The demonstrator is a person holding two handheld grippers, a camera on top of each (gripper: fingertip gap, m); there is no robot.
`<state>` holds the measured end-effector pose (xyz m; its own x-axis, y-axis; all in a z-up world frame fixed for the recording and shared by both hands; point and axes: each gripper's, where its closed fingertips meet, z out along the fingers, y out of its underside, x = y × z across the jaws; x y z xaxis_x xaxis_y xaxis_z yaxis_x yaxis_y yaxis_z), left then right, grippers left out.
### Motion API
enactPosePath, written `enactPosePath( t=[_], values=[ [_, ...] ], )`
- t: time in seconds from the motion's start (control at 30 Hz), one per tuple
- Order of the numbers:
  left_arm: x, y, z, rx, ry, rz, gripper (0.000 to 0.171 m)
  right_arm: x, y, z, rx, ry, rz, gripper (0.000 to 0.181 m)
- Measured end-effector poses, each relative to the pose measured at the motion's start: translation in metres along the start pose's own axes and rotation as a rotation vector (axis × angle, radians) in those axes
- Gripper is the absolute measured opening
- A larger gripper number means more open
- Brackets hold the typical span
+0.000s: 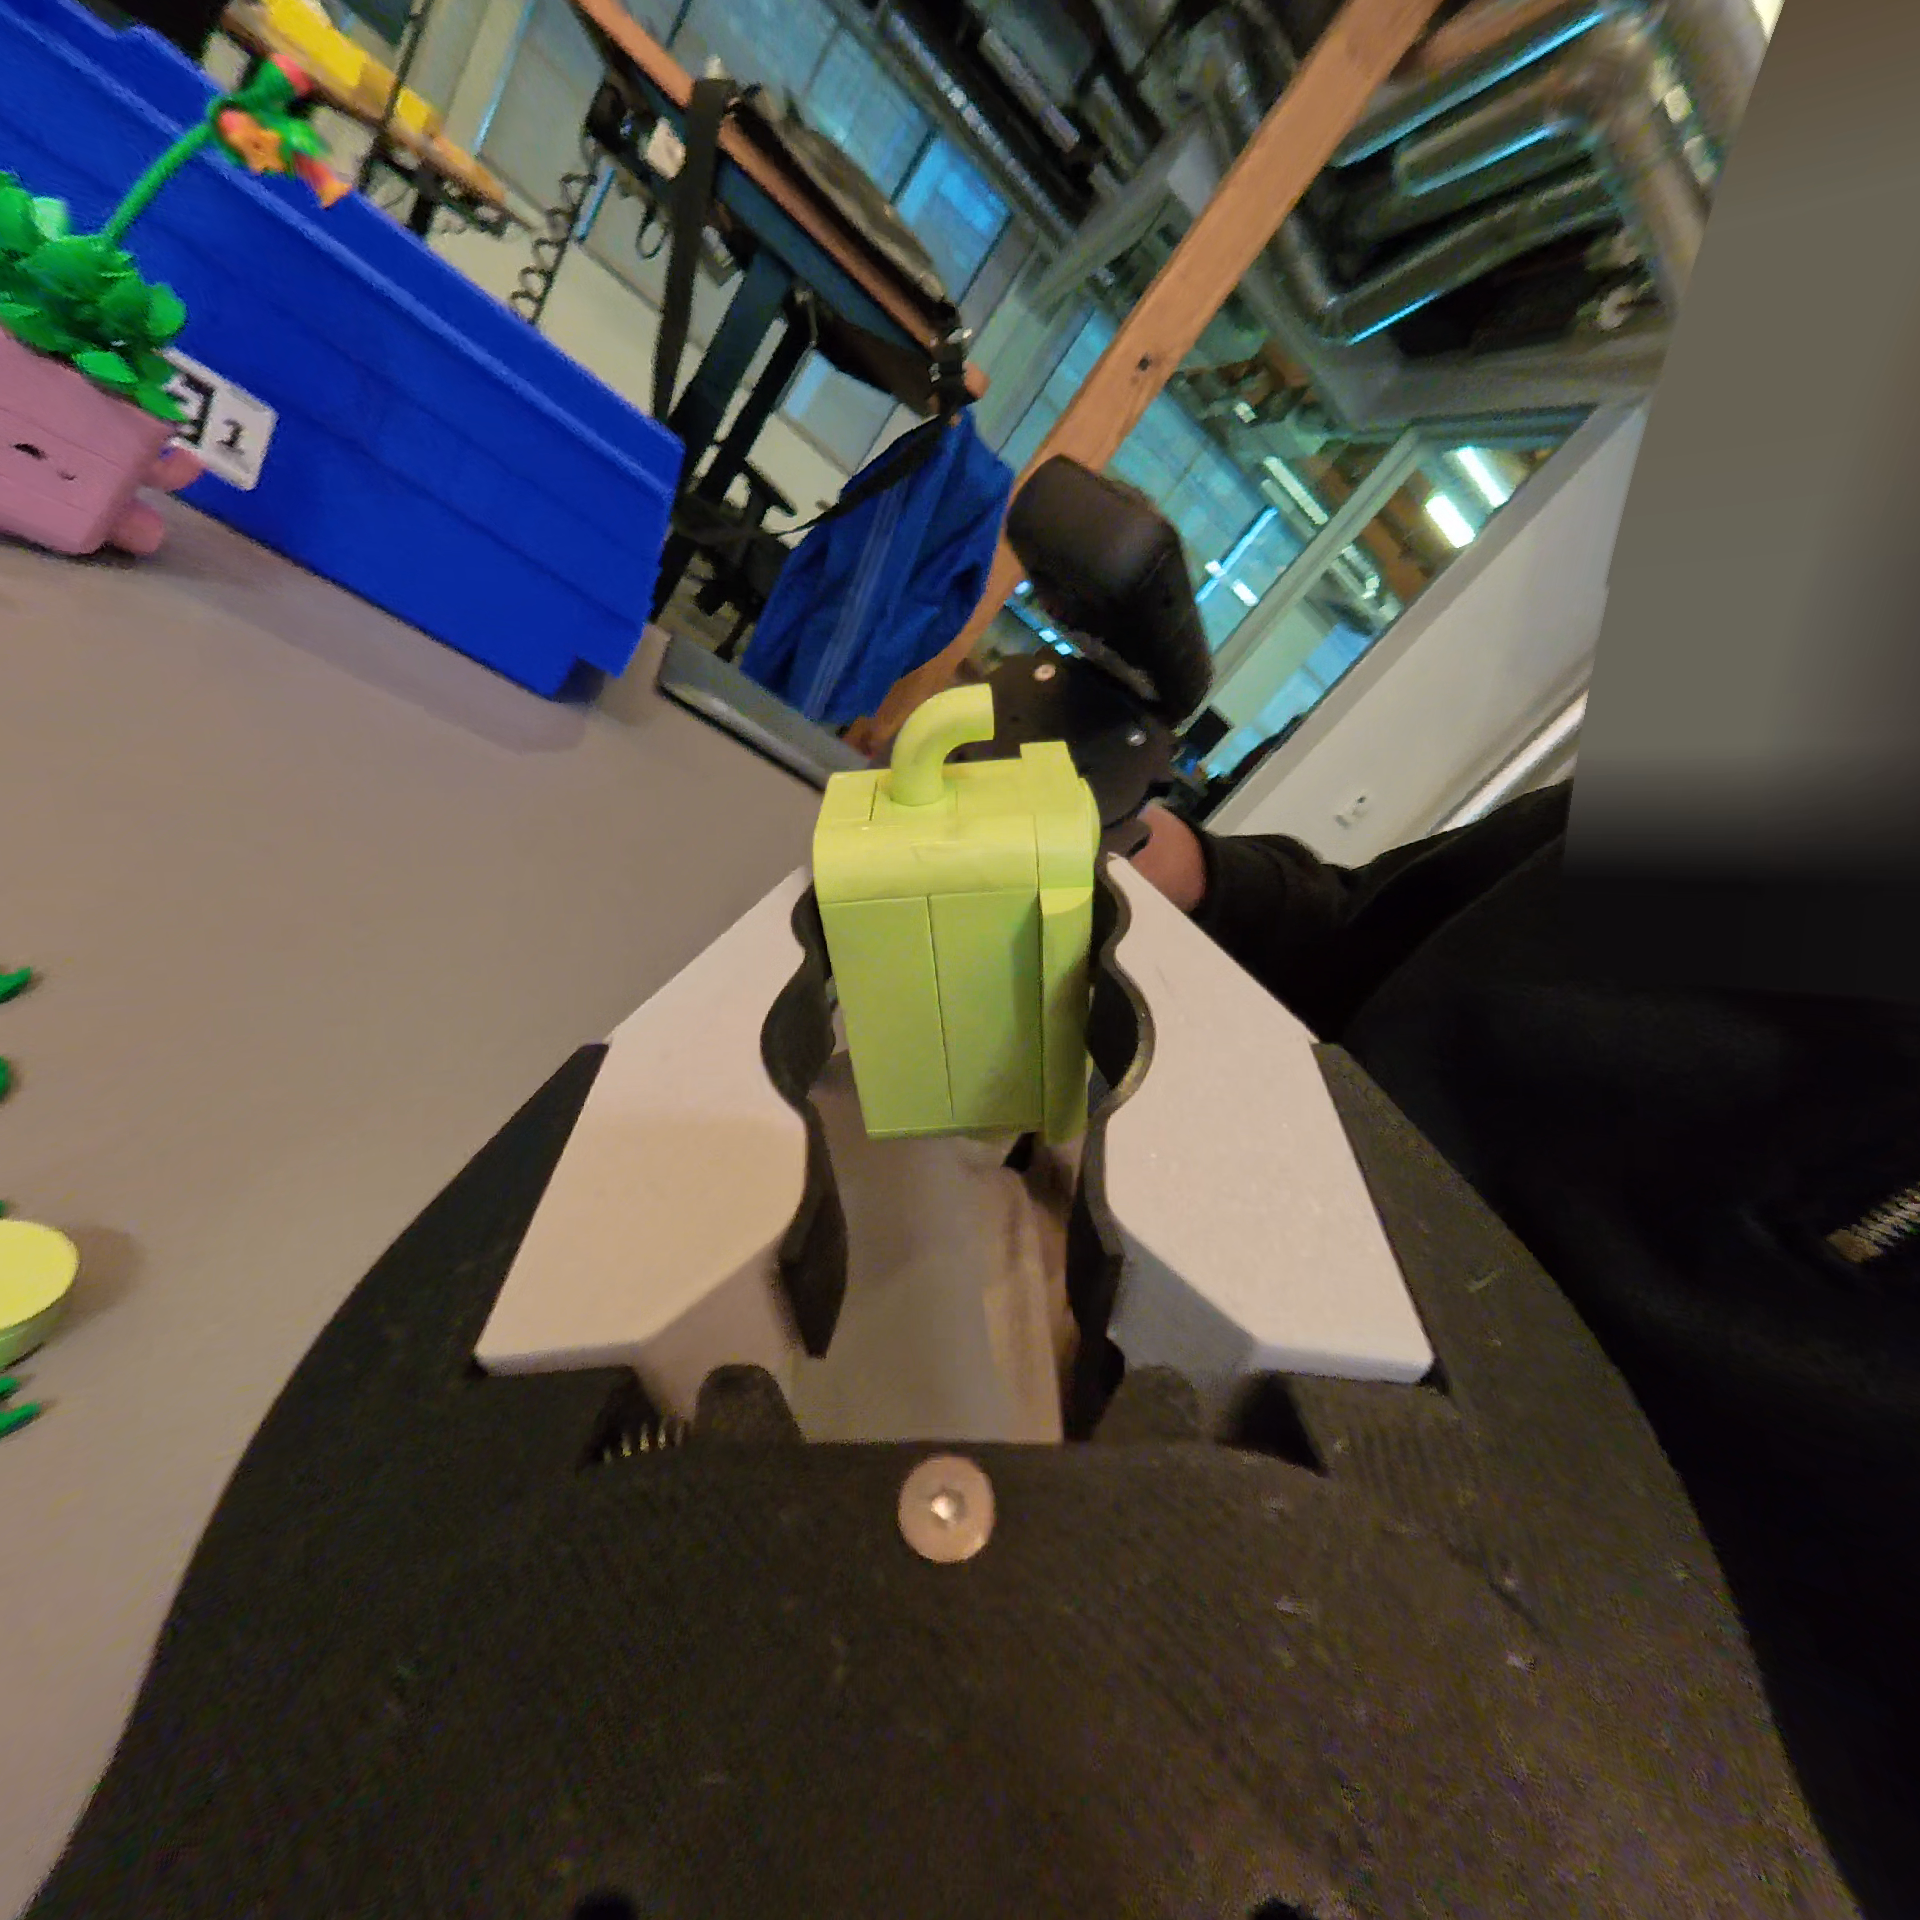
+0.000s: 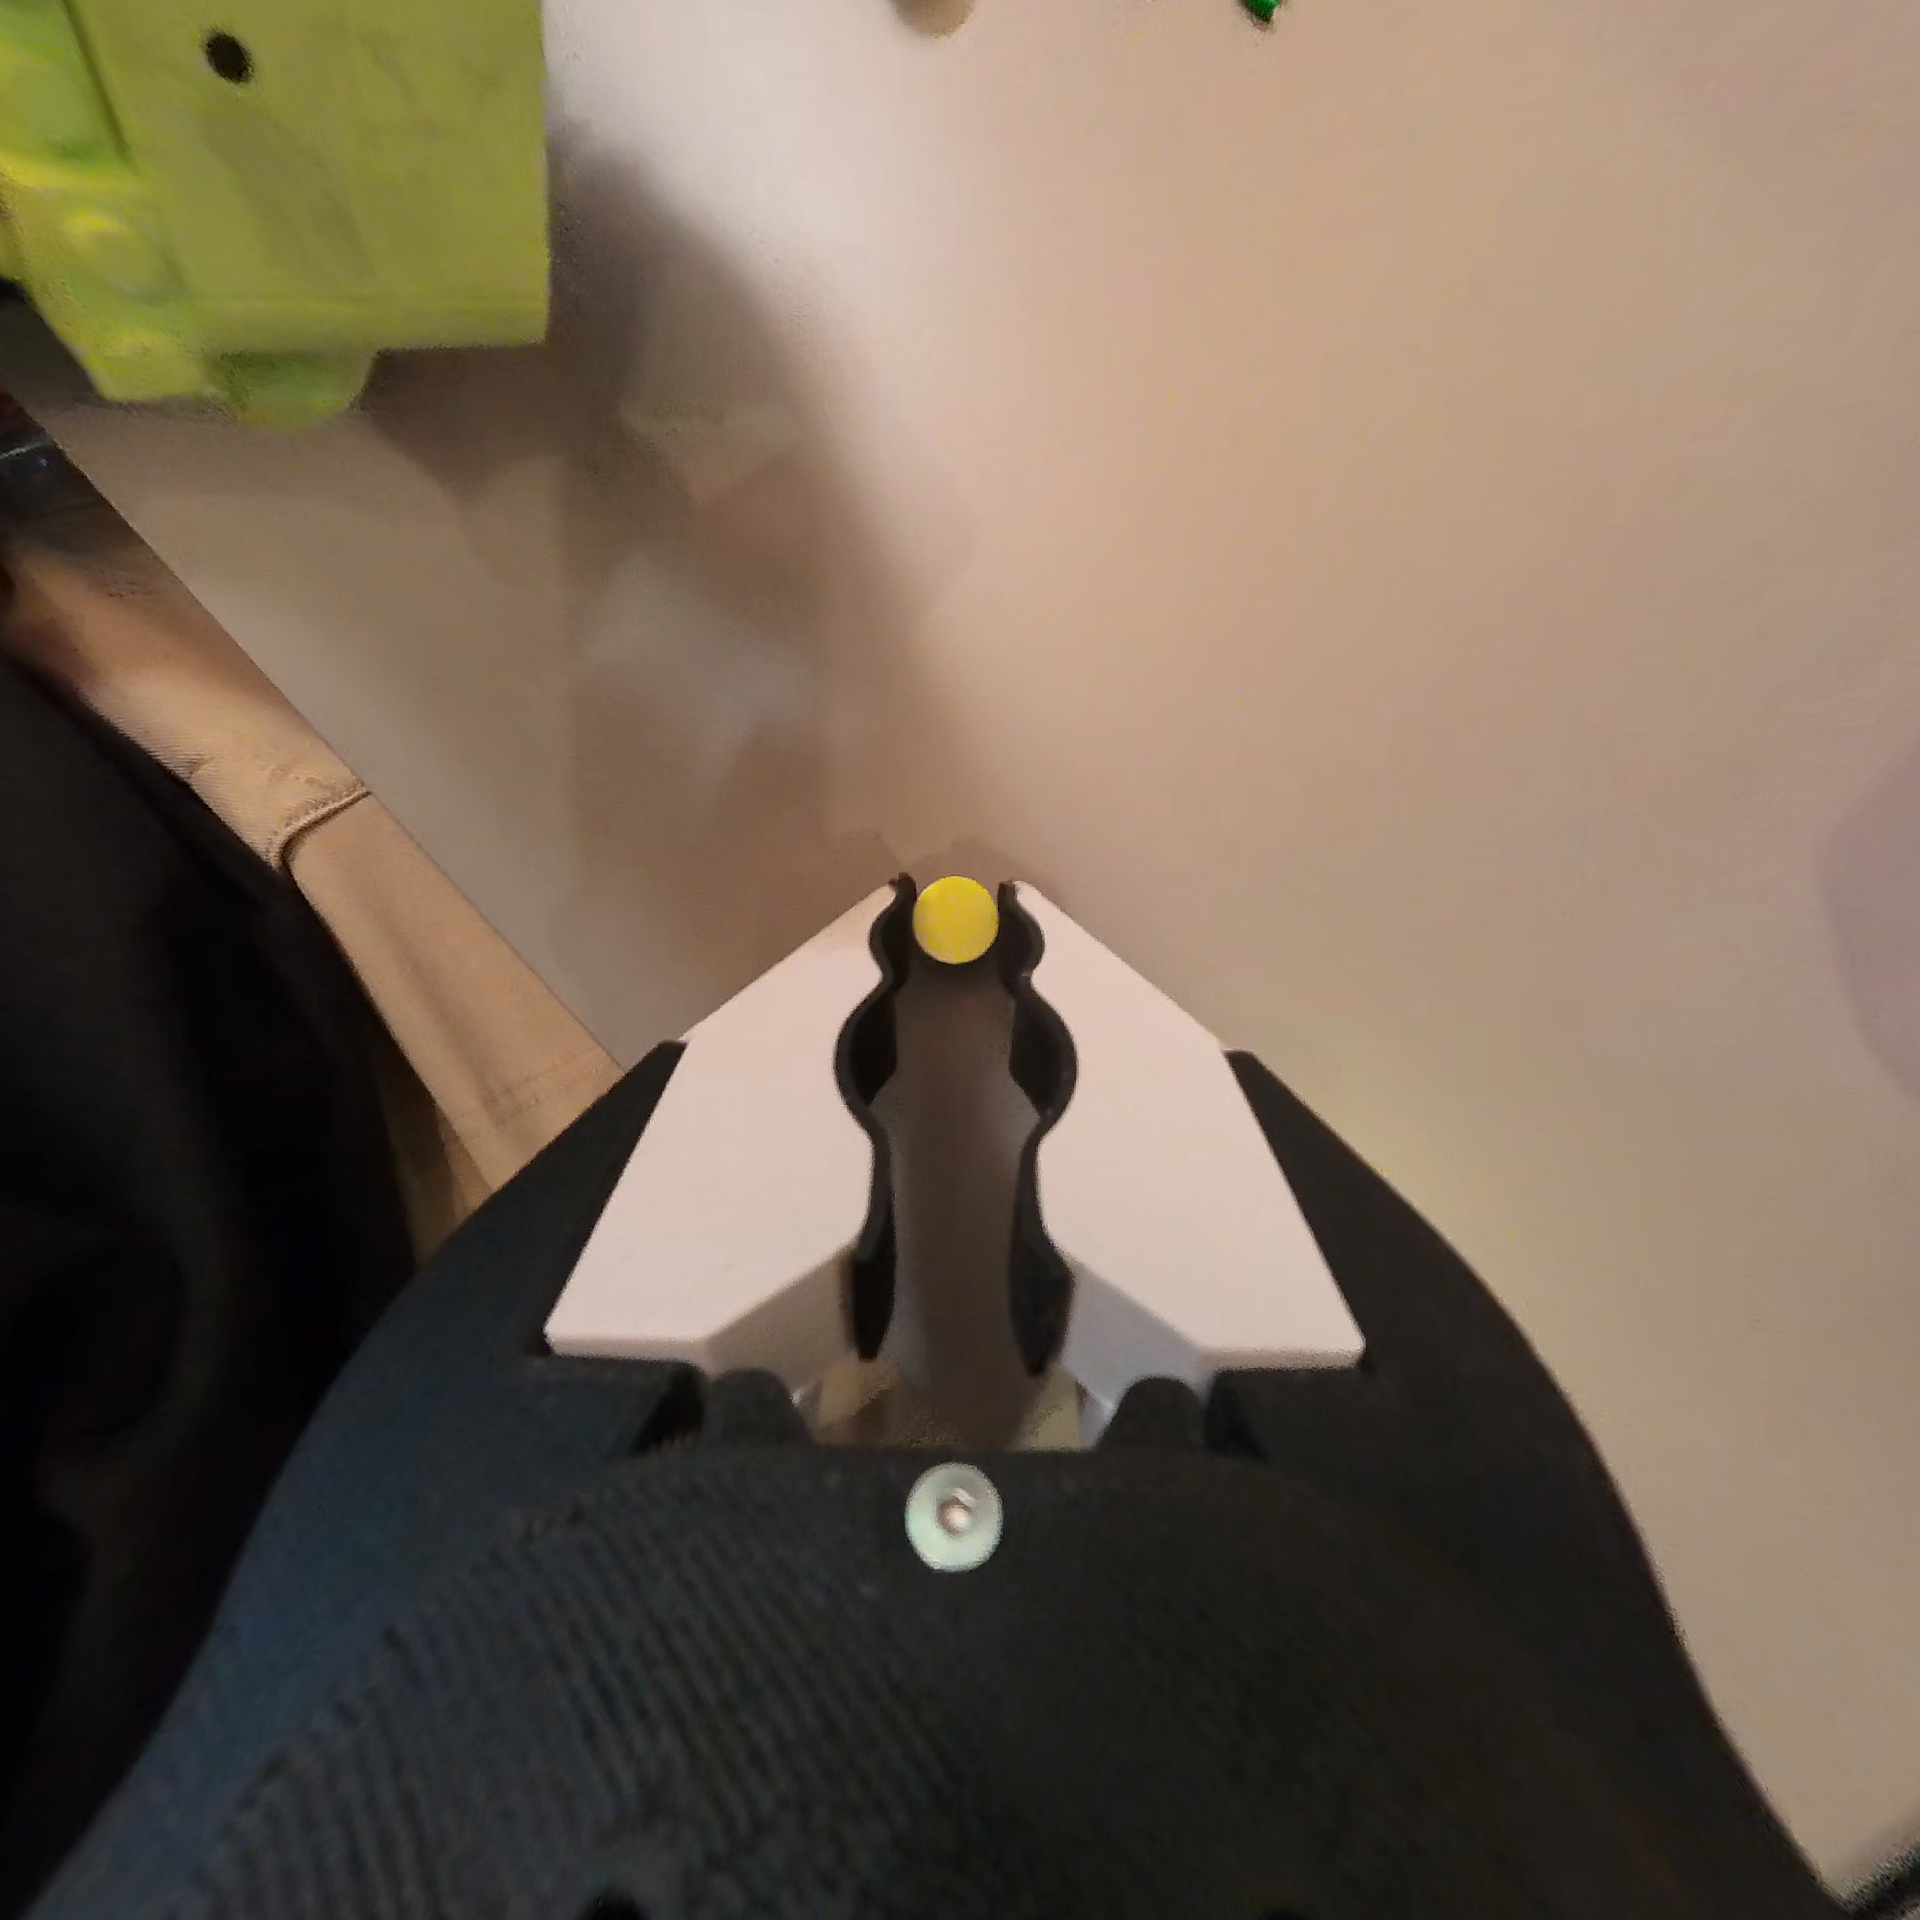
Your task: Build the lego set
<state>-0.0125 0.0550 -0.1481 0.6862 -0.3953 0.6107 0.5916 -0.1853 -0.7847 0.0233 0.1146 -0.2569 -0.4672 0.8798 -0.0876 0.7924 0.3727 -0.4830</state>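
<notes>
My left gripper [image 1: 956, 935] is shut on a lime green lego block [image 1: 951, 956] with a curved hook on top, held above the grey table [image 1: 312, 831]. The same block shows blurred at the top left of the right wrist view [image 2: 312, 187]. My right gripper [image 2: 954, 914] is shut on a small yellow round lego piece [image 2: 954, 920] at its fingertips, over the table [image 2: 1351, 520]. A pink lego pot with green leaves and a flower stem [image 1: 73, 416] stands at the far left.
A blue bin [image 1: 416, 416] stands behind the pink pot. A lime round plate [image 1: 31, 1288] and small green leaf pieces [image 1: 16, 982] lie at the left edge. A person's dark sleeve [image 1: 1351, 935] and tan trousers [image 2: 343, 883] are close by. The grippers' ends are close to 12 cm from one another.
</notes>
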Motion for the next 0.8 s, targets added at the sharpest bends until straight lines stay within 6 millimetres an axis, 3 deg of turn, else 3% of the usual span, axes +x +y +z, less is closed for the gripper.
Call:
enactPosePath(
  t=[0.07,0.13,0.23,0.33,0.5,0.8],
  values=[
    [0.009,-0.004,-0.001,0.032,0.065,-0.024,0.048,-0.003,-0.009,-0.003,0.06,-0.001,-0.035,0.014],
    [0.013,-0.007,-0.002,0.049,0.121,-0.086,0.048,-0.013,-0.03,-0.015,0.208,-0.012,-0.121,0.014],
    [0.017,-0.007,-0.002,0.048,0.239,-0.284,0.047,-0.042,-0.07,-0.055,0.541,-0.039,-0.352,0.014],
    [0.024,-0.009,-0.002,0.064,0.351,-0.405,0.047,-0.053,-0.091,-0.088,0.757,-0.033,-0.458,0.014],
    [0.028,0.012,0.011,-0.044,0.382,-0.492,0.048,-0.063,-0.104,-0.11,0.928,-0.128,-0.475,0.014],
    [0.044,0.014,0.017,-0.056,0.481,-0.56,0.047,-0.068,-0.104,-0.107,0.911,-0.173,-0.526,0.014]
  ],
)
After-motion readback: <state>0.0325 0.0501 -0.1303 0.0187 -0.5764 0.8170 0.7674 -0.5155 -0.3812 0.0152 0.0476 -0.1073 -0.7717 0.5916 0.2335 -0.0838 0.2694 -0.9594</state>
